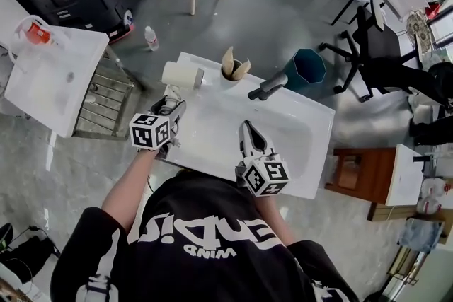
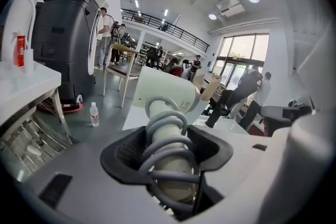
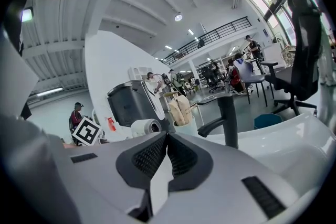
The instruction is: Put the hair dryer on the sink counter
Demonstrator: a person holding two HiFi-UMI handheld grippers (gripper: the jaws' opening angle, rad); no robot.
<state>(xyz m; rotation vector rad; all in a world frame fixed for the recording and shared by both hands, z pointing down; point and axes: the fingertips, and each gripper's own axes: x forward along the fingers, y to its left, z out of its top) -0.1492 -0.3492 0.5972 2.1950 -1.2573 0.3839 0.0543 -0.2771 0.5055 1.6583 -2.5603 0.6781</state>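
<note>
I am holding the hair dryer [image 2: 164, 93] in my left gripper [image 2: 169, 157]. Its jaws are standing wide apart and squeezing the handle, which has the grey cord [image 2: 167, 128] wound round it. In the head view, the dryer's fat end is sitting over the far left corner of the sink counter [image 1: 212, 138], near the cup [image 1: 234, 70] and the black tap [image 1: 267, 87]. I am not able to tell if the dryer is touching the counter or hanging just above it. My right gripper [image 3: 165, 138] is keeping its jaws pressed together with nothing between them, and it is hovering over the front of the counter. So I am thinking the carrying part is nearly done. Only a little is left. I am going to need to lay the dryer down on the white top, let go of the handle, and pull my left gripper away. I am not letting go of anything yet.
</note>
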